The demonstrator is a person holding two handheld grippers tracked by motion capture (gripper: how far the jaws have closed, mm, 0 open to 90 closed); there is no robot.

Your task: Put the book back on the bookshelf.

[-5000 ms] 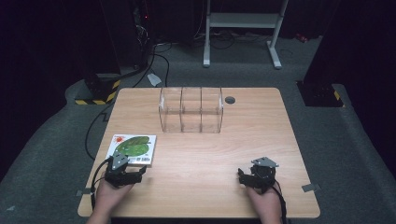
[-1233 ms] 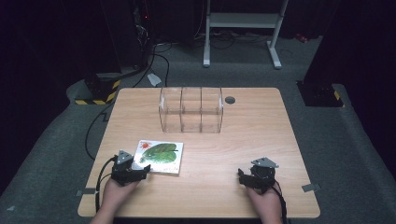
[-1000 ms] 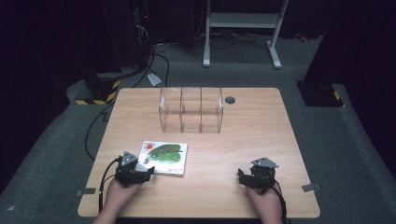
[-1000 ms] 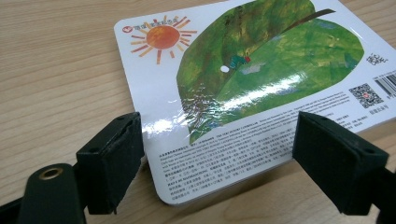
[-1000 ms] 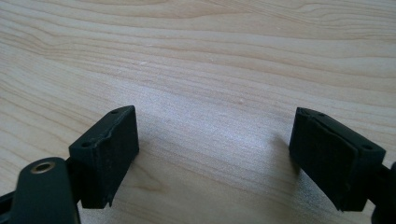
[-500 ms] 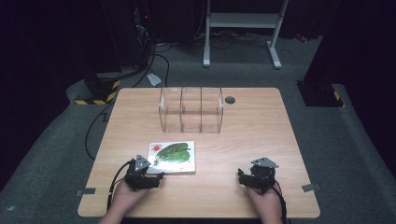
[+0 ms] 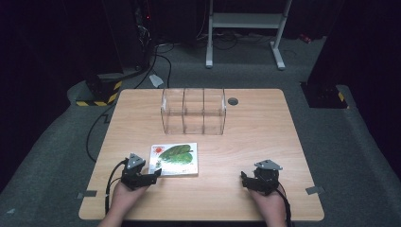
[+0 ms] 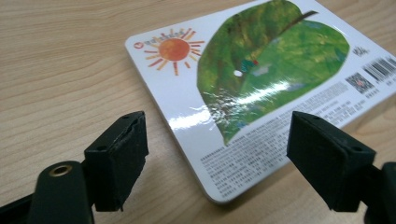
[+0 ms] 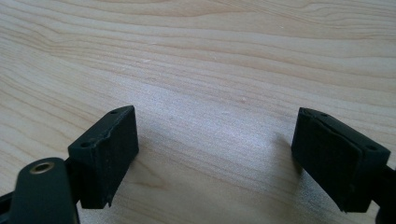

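Nearest the table's six-o'clock edge, two hands, each holding a black two-jaw gripper. Left gripper (image 7: 152, 176) at about seven o'clock, jaws spread wide though just closing a little, nothing pinched between the pads; pointed toward two o'clock at the near left corner of a board book (image 7: 173, 159), with that corner lying in the gap between the jaws in the left gripper view and neither pad touching it. Right gripper (image 7: 244, 180) at about five o'clock, jaws likewise wide, over bare wooden table (image 7: 255, 132), well apart from the book. Book lying flat, just short of the table's centre, back cover up: white ground, big green leaf (image 8: 271, 56) with a small hole and a tiny caterpillar, an orange-red sun (image 8: 173, 49) at one corner ringed by an arc of small lettering too fine to read. Along the near edge, several lines of small print, blurred beyond reading; a QR code (image 8: 358, 83) and a barcode (image 8: 380, 69) toward the right corner. Farther on, toward twelve o'clock, a clear acrylic organiser (image 7: 194, 111) with three compartments, standing upright. Beyond it at one o'clock, a round grey cable grommet (image 7: 232, 101) set in the tabletop.
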